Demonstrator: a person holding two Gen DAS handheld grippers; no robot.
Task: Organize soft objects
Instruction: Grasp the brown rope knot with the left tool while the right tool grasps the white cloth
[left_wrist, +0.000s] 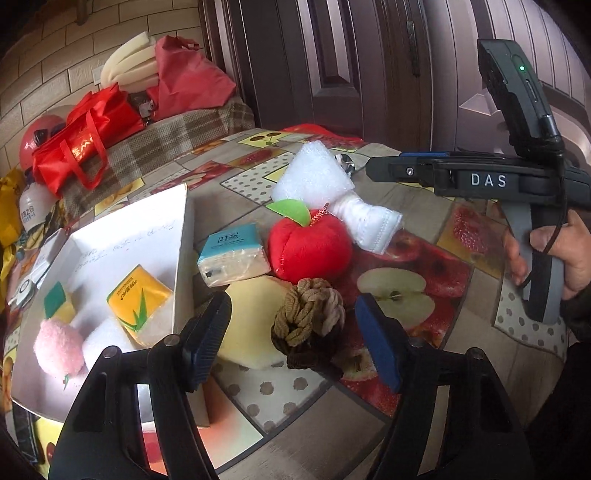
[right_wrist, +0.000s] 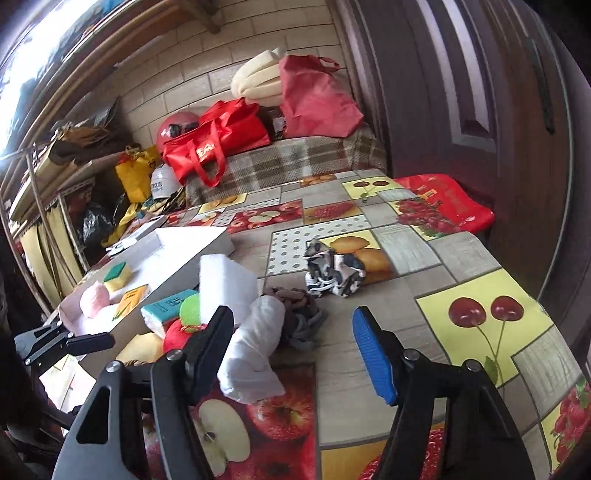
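My left gripper (left_wrist: 291, 336) is open, its jaws either side of a brown knotted bundle of hair ties (left_wrist: 308, 317) that lies on a pale yellow sponge (left_wrist: 251, 332). Behind them are a red plush apple (left_wrist: 308, 245), a blue-topped tissue pack (left_wrist: 232, 254), a white foam block (left_wrist: 314, 177) and a rolled white cloth (left_wrist: 369, 221). The white box (left_wrist: 129, 236) on the left holds a yellow tissue pack (left_wrist: 140, 299), a pink fluffy ball (left_wrist: 59, 347) and a green-yellow sponge (left_wrist: 57, 301). My right gripper (right_wrist: 295, 350) is open and empty, above the rolled white cloth (right_wrist: 255, 354).
A black-and-white patterned cloth (right_wrist: 334, 273) and a grey-brown bundle (right_wrist: 299, 314) lie on the fruit-print tablecloth (right_wrist: 461, 258). Red bags (right_wrist: 218, 144) sit on a plaid bench behind. A dark door (right_wrist: 461, 92) stands at the right. The right gripper's body shows in the left wrist view (left_wrist: 480, 177).
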